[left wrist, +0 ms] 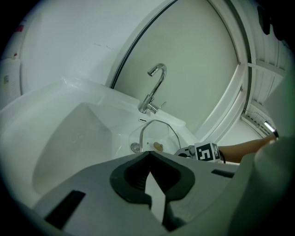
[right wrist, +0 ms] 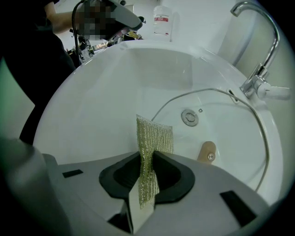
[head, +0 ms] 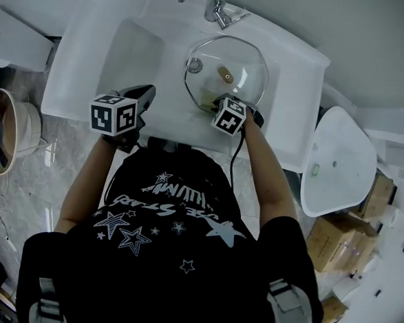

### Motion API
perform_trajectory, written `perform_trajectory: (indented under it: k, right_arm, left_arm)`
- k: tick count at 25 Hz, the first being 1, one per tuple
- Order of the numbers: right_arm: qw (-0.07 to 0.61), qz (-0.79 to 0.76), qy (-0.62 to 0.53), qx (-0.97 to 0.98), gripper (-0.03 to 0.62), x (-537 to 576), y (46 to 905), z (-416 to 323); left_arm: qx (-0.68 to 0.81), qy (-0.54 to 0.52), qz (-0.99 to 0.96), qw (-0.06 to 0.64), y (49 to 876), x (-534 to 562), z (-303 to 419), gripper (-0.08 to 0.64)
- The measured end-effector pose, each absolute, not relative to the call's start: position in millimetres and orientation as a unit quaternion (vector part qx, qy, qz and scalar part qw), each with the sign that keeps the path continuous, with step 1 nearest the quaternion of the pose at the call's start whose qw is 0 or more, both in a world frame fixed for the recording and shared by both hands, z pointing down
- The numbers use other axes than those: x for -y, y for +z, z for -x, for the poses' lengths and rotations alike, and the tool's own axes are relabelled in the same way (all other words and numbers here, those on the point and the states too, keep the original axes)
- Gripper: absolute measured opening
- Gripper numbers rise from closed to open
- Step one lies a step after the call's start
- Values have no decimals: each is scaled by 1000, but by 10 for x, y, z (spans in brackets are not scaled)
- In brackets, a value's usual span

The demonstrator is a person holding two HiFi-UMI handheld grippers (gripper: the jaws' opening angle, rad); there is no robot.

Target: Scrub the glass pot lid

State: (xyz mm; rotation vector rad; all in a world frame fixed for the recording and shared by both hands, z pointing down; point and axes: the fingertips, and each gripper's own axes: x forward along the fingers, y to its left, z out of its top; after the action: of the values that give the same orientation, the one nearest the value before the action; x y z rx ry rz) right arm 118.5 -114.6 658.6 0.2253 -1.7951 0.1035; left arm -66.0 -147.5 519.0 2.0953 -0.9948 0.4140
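Right tool (right wrist: 146, 156) clamping scourer (right wrist: 155, 137), glass lid (head: 246, 69) in white sink (head: 137, 53), marble floor (head: 63, 156)

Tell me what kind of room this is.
Probably a bathroom or wash area, though that is not certain: a white sink with a chrome faucet, a marbled tile floor below it, and the glass pot lid lying in the basin.

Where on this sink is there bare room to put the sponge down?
The sloped left basin, between the sink's left rim and the round bowl, is bare. So is the ledge right of the bowl. The bowl is crowded: glass lid, right tongs holding the sponge.
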Motion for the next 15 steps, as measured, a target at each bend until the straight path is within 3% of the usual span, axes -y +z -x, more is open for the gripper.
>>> perform_trajectory:
  k: [8,15]
  right_arm:
    - [616,-46,95,781,78,972,6580,-1195]
    - [603,-54,53,794,69,1127,6377,-1254]
  left_arm:
    - [383,165,-824,383,5203,1512,582,8]
    - [382,163,-825,382,5186,1569,550,8]
